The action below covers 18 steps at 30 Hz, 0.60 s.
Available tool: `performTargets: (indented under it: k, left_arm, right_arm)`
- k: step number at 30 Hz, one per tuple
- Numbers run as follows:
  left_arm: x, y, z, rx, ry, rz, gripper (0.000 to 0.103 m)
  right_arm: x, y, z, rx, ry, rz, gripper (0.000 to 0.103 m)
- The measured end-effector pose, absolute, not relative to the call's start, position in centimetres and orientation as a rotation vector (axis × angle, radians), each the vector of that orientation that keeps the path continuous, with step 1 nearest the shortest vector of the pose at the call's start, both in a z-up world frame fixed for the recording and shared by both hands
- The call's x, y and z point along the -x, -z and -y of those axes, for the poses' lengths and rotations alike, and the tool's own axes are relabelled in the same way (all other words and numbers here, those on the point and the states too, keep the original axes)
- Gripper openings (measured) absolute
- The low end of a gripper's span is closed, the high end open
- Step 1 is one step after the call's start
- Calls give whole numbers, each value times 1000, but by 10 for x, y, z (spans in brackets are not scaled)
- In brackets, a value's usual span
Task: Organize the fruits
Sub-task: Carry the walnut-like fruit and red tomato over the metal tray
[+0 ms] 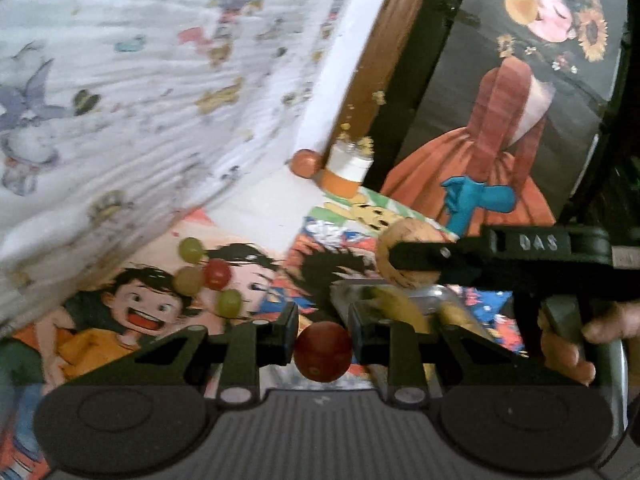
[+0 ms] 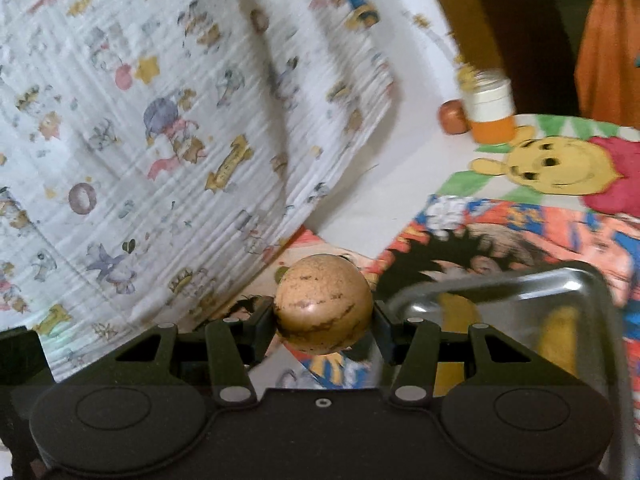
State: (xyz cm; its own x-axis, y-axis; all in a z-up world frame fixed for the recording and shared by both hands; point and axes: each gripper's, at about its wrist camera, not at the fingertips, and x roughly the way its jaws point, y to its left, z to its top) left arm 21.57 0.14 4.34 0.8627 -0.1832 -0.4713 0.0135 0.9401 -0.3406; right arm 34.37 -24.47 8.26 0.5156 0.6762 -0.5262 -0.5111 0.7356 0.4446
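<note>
Left gripper (image 1: 323, 350) is gripping a red grape (image 1: 323, 352); right gripper (image 2: 324, 320) is clamping a brown speckled fruit (image 2: 324, 308). Metal tray (image 2: 592, 280) is already holding bananas (image 2: 560, 336); loose grapes (image 1: 204, 276) are awaiting collection.

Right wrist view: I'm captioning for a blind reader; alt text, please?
The right tool grips a round tan fruit with brown streaks. A metal tray holding bananas sits to its right on cartoon-printed mats; a patterned white cloth rises at left.
</note>
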Motion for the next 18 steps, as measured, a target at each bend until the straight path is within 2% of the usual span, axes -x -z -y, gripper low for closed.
performTargets:
  k: [18]
  left_arm:
    - [-182, -33, 97, 326, 263, -569, 30]
  right_arm:
    - [-265, -35, 369, -346, -570, -749, 54]
